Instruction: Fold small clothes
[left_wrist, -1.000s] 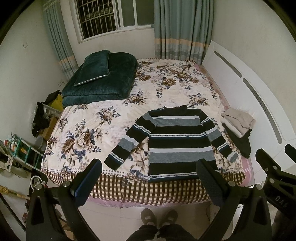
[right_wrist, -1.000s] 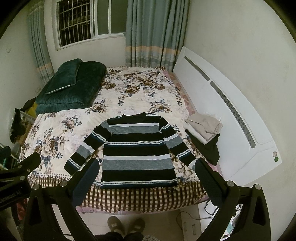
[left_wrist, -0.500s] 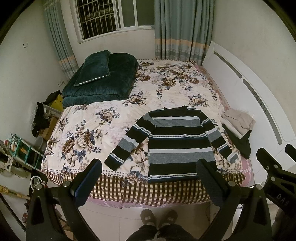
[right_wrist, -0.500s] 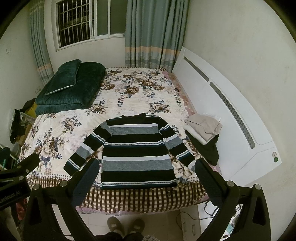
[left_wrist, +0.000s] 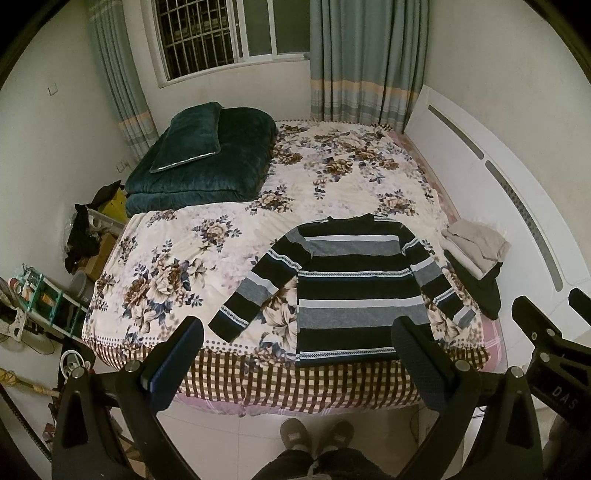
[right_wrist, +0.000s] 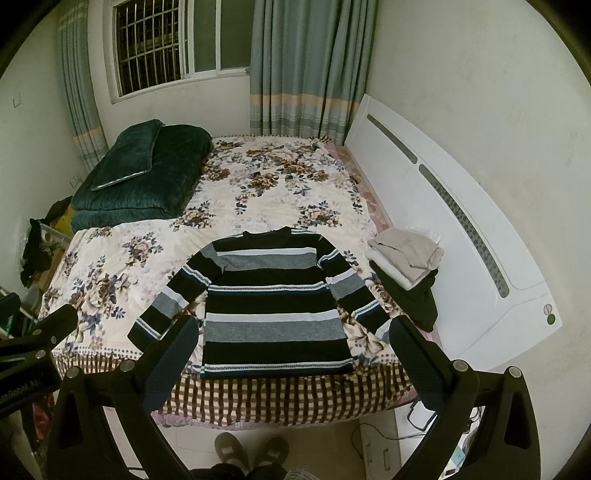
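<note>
A black, grey and white striped sweater lies flat and spread out on the near part of the bed, sleeves angled outward; it also shows in the right wrist view. My left gripper is open and empty, held above the floor in front of the bed's near edge. My right gripper is open and empty too, at about the same height, in front of the sweater's hem. Neither touches the sweater.
The bed has a floral cover. A folded dark green quilt with a pillow lies at its far left. A pile of folded clothes sits at the right edge by the white headboard. Clutter stands on the floor at left.
Both grippers have drifted very slightly; the view is almost unchanged. The sweater has not moved.
</note>
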